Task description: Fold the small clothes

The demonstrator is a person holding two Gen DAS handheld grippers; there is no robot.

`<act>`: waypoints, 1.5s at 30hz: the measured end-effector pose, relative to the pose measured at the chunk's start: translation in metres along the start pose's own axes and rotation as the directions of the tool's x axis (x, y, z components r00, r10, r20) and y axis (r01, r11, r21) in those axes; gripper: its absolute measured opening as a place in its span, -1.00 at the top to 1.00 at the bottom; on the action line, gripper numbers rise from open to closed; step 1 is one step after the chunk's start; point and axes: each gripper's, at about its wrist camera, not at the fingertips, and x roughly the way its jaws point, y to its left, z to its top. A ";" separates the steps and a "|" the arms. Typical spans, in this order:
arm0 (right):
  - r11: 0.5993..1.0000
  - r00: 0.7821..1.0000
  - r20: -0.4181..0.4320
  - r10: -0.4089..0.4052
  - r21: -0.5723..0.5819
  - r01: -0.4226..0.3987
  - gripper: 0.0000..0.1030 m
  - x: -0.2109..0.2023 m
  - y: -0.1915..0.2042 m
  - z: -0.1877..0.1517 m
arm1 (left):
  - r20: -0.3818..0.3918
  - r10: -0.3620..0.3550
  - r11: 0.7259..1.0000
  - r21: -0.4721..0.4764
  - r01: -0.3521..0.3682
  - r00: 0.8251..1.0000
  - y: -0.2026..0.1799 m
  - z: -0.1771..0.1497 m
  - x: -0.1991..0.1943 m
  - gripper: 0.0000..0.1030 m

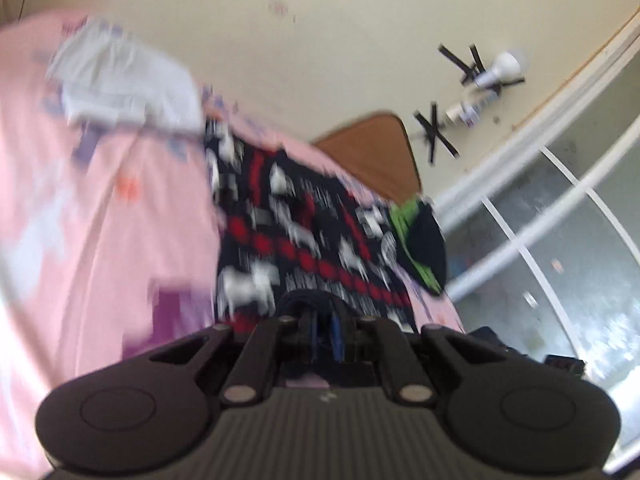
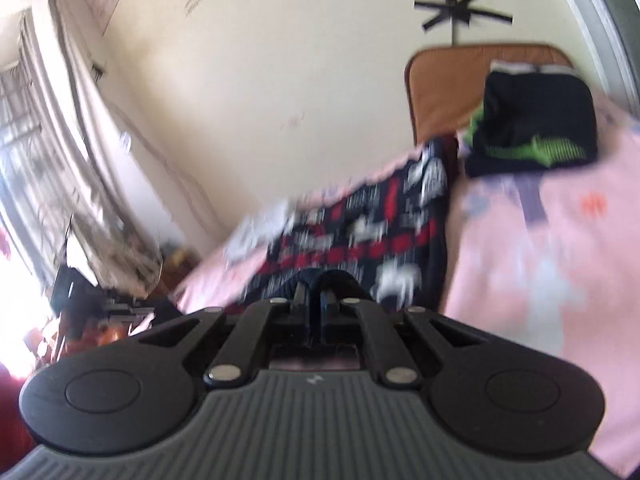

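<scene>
We have both grippers clamped on the near hem of the sweater, the dark one with red bands and white animals. The left gripper pinches a ribbed fold of it, jaws together on the cloth; the right gripper does the same in its own view. The sweater runs away from our fingertips across the pink sheet, so we judge that the fold is just starting: hem gripped, body still flat.

The next move, we think, calls for lifting both corners evenly and carrying them forward over the body, keeping the hem taut between us.

Ahead and to the left of the left gripper lies a white garment; just beyond the sweater's far right edge sits a black and green piece, touching or nearly so. The bed's edge drops off close to the right of the left gripper. Open sheet lies wide to the right of the right gripper
</scene>
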 end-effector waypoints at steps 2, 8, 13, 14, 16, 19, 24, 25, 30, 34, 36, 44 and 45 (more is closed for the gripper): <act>0.993 0.993 0.030 -0.114 0.043 0.113 0.80 0.042 -0.012 0.030 | 0.058 0.074 0.997 -0.002 -0.074 0.996 0.002 0.031 0.028 0.69; 0.959 0.959 -0.021 -0.284 -0.014 0.284 0.16 0.077 -0.044 0.039 | -0.012 0.229 0.973 -0.032 -0.229 0.973 0.032 0.031 0.055 -0.01; 0.961 0.959 -0.069 -0.275 -0.026 0.274 -0.14 0.040 -0.042 -0.007 | -0.067 0.189 0.982 0.002 -0.189 0.980 0.034 -0.008 0.048 -0.27; 0.953 0.949 -0.084 -0.304 -0.033 0.302 -0.20 0.041 -0.040 -0.015 | -0.084 0.183 0.983 0.010 -0.183 0.979 0.032 -0.013 0.053 -0.24; 0.942 0.934 -0.121 -0.335 -0.041 0.333 0.27 0.047 -0.038 -0.028 | -0.122 0.197 0.979 0.073 -0.190 0.973 0.025 -0.021 0.068 0.64; 0.918 0.914 -0.094 -0.394 -0.073 0.389 0.86 0.049 -0.029 -0.031 | -0.134 0.285 0.948 0.187 -0.258 0.949 0.020 -0.017 0.077 0.84; 0.893 0.876 -0.193 -0.442 -0.185 0.410 0.81 0.056 -0.031 -0.024 | -0.212 0.321 0.928 0.267 -0.262 0.923 0.021 -0.009 0.073 0.60; 0.886 0.867 -0.213 -0.451 -0.223 0.407 0.78 0.057 -0.028 -0.016 | -0.222 0.319 0.927 0.277 -0.254 0.921 0.018 -0.005 0.067 0.53; 0.888 0.914 -0.129 -0.385 -0.319 0.330 0.50 0.061 -0.006 0.052 | -0.041 0.319 0.895 0.342 -0.287 0.947 -0.012 0.054 0.043 0.31; 0.911 0.947 -0.136 -0.292 -0.340 0.232 0.10 0.133 -0.001 0.108 | 0.004 0.273 0.887 0.387 -0.253 0.962 -0.030 0.118 0.113 0.13; 0.918 0.940 -0.183 -0.287 -0.334 0.215 -0.01 0.184 -0.013 0.125 | -0.022 0.284 0.889 0.382 -0.255 0.958 -0.026 0.145 0.169 -0.01; 0.938 0.873 -0.365 -0.323 -0.248 0.243 -0.17 0.339 -0.091 0.145 | -0.140 0.309 0.912 0.324 -0.251 0.941 0.015 0.184 0.329 -0.47; 0.940 0.871 -0.377 -0.316 -0.245 0.235 -0.20 0.349 -0.096 0.146 | -0.147 0.309 0.908 0.341 -0.245 0.940 0.015 0.182 0.339 -0.46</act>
